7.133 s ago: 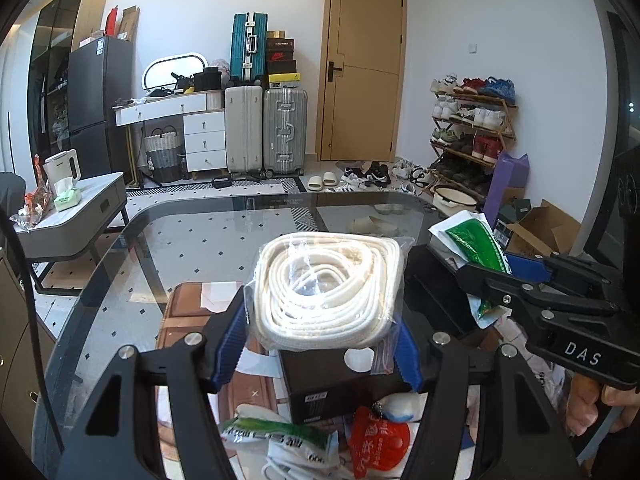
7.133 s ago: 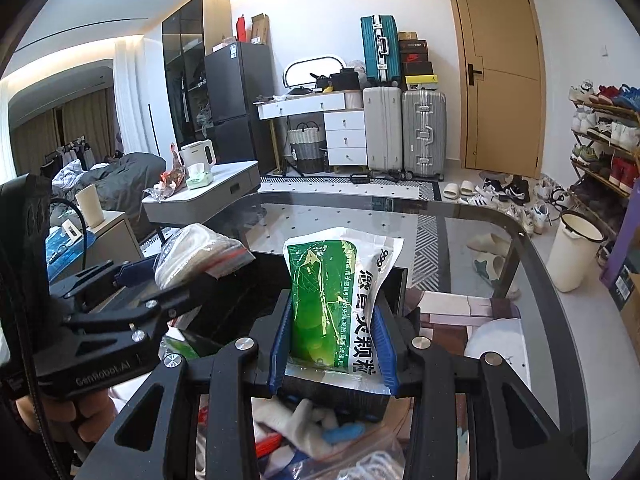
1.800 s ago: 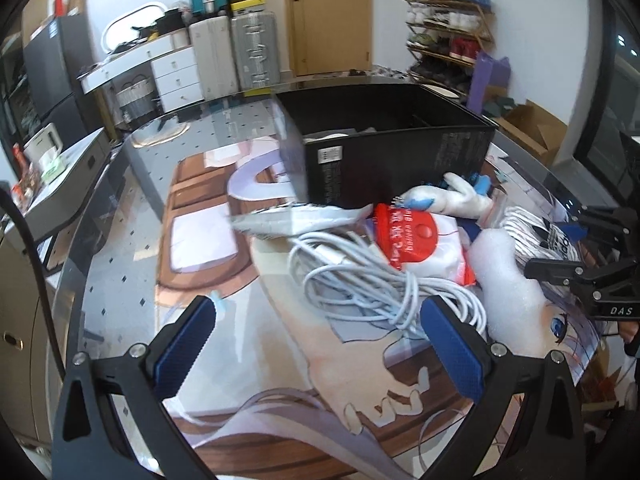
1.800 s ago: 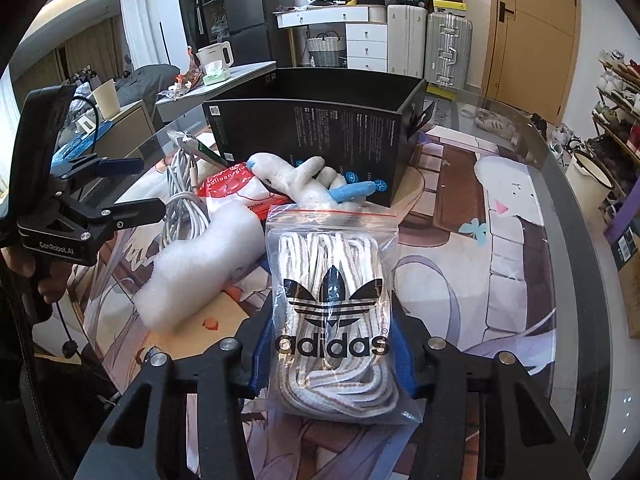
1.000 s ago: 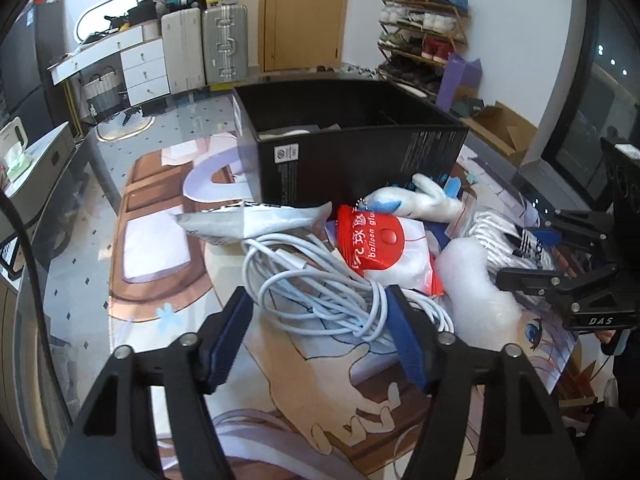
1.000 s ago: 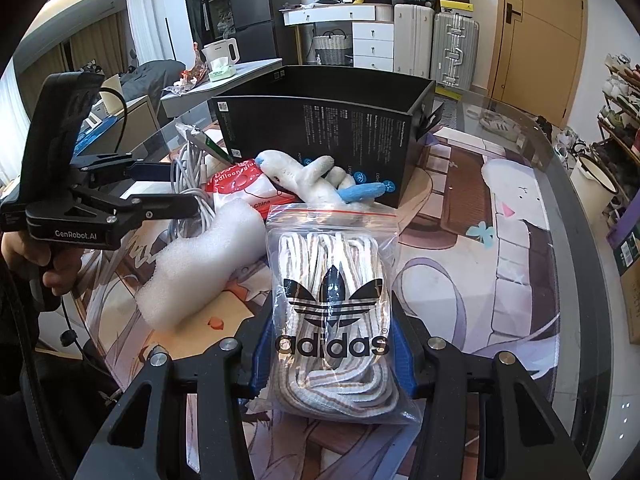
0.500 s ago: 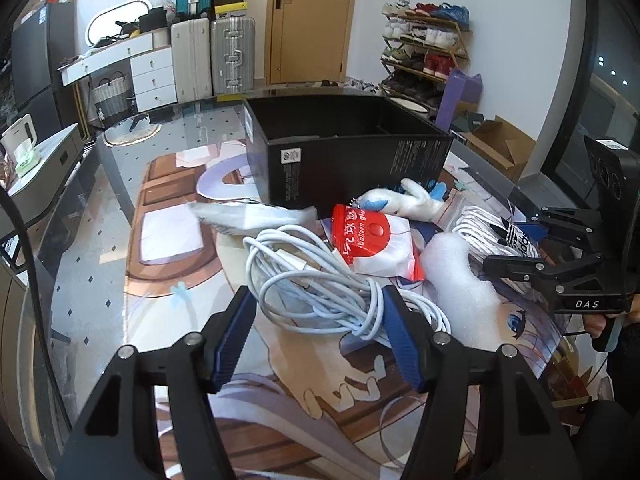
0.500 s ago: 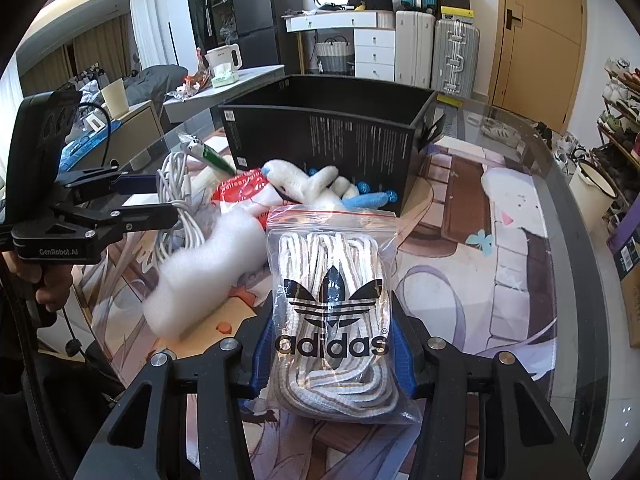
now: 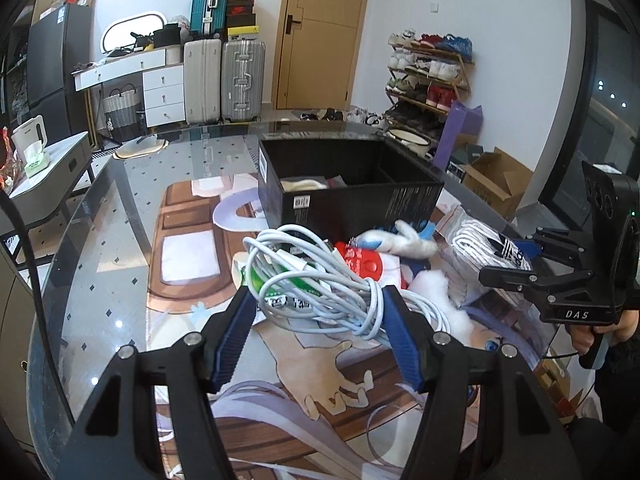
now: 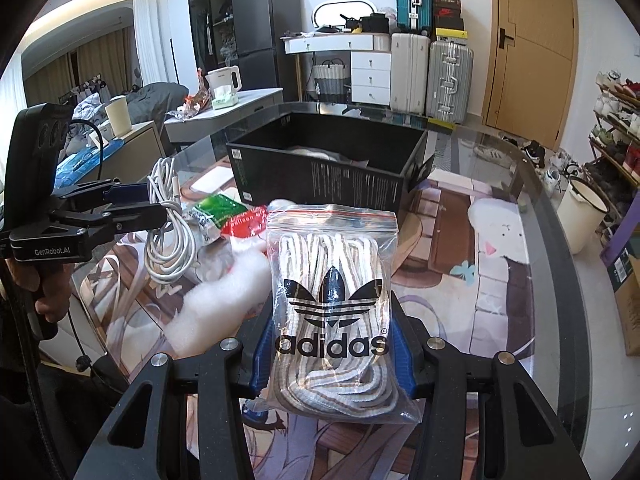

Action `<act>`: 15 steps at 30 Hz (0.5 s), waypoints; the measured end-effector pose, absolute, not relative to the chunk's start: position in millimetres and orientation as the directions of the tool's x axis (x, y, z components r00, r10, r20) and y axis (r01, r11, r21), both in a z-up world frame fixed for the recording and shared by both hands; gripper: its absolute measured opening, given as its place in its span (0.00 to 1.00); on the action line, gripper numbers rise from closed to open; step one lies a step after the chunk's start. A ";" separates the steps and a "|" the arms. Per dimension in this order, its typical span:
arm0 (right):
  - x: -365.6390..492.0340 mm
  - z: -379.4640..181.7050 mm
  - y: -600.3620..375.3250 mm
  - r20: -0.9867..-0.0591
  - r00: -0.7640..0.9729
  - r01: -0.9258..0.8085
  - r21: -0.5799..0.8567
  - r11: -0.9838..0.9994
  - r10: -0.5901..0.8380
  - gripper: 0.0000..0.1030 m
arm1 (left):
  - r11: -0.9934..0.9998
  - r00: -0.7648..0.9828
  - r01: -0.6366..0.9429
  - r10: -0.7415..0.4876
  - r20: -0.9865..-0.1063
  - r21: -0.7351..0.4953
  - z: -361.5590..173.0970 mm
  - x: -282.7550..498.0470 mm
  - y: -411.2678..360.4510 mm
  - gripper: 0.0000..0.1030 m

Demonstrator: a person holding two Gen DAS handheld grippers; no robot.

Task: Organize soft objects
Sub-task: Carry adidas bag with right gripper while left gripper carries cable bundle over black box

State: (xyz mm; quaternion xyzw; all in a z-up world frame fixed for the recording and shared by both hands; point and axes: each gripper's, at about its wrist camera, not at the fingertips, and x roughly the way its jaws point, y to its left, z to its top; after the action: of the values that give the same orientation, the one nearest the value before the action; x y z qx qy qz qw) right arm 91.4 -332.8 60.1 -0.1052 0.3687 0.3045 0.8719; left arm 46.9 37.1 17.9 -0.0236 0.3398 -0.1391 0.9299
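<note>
My left gripper (image 9: pixel 316 320) is shut on a coil of white cable (image 9: pixel 316 280) and holds it lifted above the mat; the cable hangs from it in the right wrist view (image 10: pixel 168 236). My right gripper (image 10: pixel 328 344) is shut on a clear zip bag of laces marked adidas (image 10: pixel 332 300), also seen in the left wrist view (image 9: pixel 480 248). A black open box (image 9: pixel 352 192) stands behind, with pale items inside. On the mat lie a green packet (image 10: pixel 216 206), a red balloon packet (image 9: pixel 364 264), a white plush toy (image 9: pixel 408 240) and white foam (image 10: pixel 224 296).
The glass table (image 9: pixel 100 248) carries a printed mat (image 10: pixel 460 248). Its rounded edge runs left and far. Suitcases (image 9: pixel 224 76), a drawer unit, a shoe rack (image 9: pixel 428 76) and cardboard boxes stand on the floor beyond.
My left gripper has closed on the white cable coil and lifted it off the mat. The right gripper keeps holding the laces bag, slightly raised.
</note>
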 end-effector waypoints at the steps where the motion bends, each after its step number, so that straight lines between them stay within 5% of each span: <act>1: 91.3 61.6 -332.7 -0.703 0.547 -0.608 0.039 0.793 0.454 0.48 | 0.961 0.736 0.239 -0.272 -0.619 -0.138 20.1 47.2 37.5 0.61; 15: 104.5 92.3 -322.1 -0.649 0.606 -0.592 0.019 0.806 0.460 0.48 | 0.971 0.790 0.198 -0.238 -0.565 -0.132 45.5 74.3 32.8 0.62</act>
State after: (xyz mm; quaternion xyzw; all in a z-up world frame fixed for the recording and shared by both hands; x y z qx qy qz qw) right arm 104.5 -322.1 92.3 -0.0995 0.3316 0.2953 0.8905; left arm 74.3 32.8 45.5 -0.0331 0.3027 -0.1150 0.9456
